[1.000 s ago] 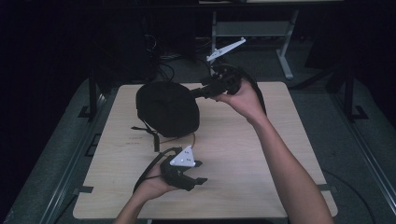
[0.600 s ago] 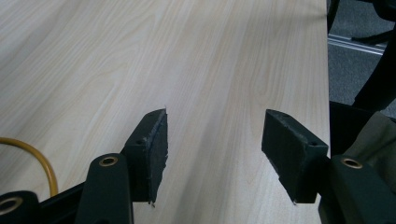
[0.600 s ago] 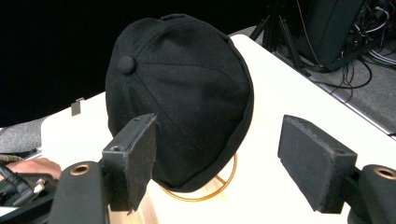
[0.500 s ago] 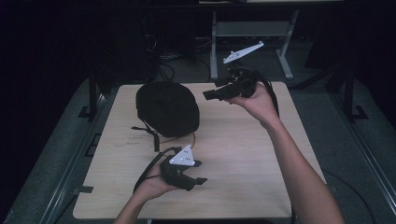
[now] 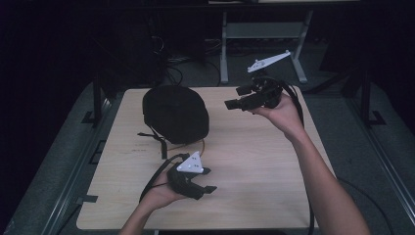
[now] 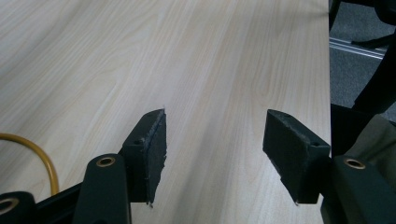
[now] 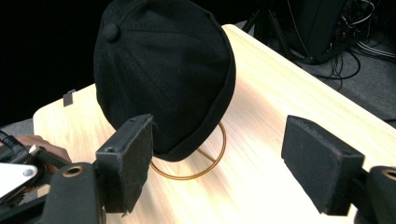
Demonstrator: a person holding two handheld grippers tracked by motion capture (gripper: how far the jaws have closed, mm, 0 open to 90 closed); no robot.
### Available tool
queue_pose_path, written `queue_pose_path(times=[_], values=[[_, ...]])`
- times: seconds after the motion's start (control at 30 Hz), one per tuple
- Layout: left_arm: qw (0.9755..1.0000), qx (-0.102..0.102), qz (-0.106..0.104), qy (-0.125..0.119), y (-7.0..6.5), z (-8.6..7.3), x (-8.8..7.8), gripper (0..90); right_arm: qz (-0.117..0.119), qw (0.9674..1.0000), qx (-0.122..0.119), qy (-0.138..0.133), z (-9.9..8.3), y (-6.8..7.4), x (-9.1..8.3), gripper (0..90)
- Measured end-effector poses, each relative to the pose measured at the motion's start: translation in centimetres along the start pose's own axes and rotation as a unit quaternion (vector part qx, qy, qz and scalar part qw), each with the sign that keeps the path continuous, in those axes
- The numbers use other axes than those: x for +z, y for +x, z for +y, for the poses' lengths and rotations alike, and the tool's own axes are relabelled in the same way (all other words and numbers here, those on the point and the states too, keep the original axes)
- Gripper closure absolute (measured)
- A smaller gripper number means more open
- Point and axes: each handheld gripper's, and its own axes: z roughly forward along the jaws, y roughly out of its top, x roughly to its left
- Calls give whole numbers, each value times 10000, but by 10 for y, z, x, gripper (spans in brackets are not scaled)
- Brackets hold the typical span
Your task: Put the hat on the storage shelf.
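A black cap [image 5: 175, 113] is seen on the far left part of a pale wooden table [image 5: 254, 161], resting crown up with a small cloth button at the top of the crown and stitched seams running down from it to divide the dome into panels. The cloth is matt and dark, and the lower edge is rolled into a soft rim. Beneath the cap a thin hoop of orange wire [image 7: 212, 161] lies on the table, a curve of which shows past the rim on the near side. A dark strap [image 5: 155, 139] trails from under the cap toward the near edge of the table. In the right gripper view the cap is seen beyond the jaws, apart from them. The right gripper [image 5: 234, 98] is held above the far right part of the table, pointed toward the cap and well clear of it; its jaws have just been opening and stand wide with nothing between them. The left gripper [image 5: 211, 179] is held low over the near part of the table, a grey three-cornered plate on its top, its jaws parted over bare wood with nothing clasped between the pads [image 6: 154, 154].
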Motion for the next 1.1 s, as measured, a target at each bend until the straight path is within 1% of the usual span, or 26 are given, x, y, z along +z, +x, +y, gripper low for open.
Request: queue_pose_path(times=[0.07, 0.23, 0.27, 0.43, 0.57, 0.6, 0.63, 1.0, 1.1], values=[[10000, -13, 0, -23, 0, 0, 0, 394, -20, 10000, 13, -38, -5, -1, -3, 239], [10000, -23, -6, -27, 1, -1, 0, 392, -47, 10000, 5, -30, -11, -2, -7, 238], [10000, -17, -5, -24, 1, -1, 0, 392, -53, 10000, 38, 5, -12, -3, -8, 233], [10000, -30, -10, -10, 1, -1, 1, 391, -99, 9999, 30, -11, -20, -5, -12, 233], [10000, -36, -14, 26, 1, -2, 1, 391, -120, 9999, 77, 28, -28, -7, -16, 232], [10000, -33, -13, 31, 1, -2, 1, 391, -131, 9998, 117, 36, -33, -8, -17, 232], [10000, -38, -12, 23, 1, -2, 1, 391, -131, 9998, 117, 36, -33, -8, -17, 232], [10000, -69, -40, 55, 2, -2, 2, 393, -177, 9997, 183, 49, -56, -12, -25, 230], [10000, -62, -38, 64, 2, -3, 2, 392, -200, 9995, 250, 82, -63, -13, -27, 227]])
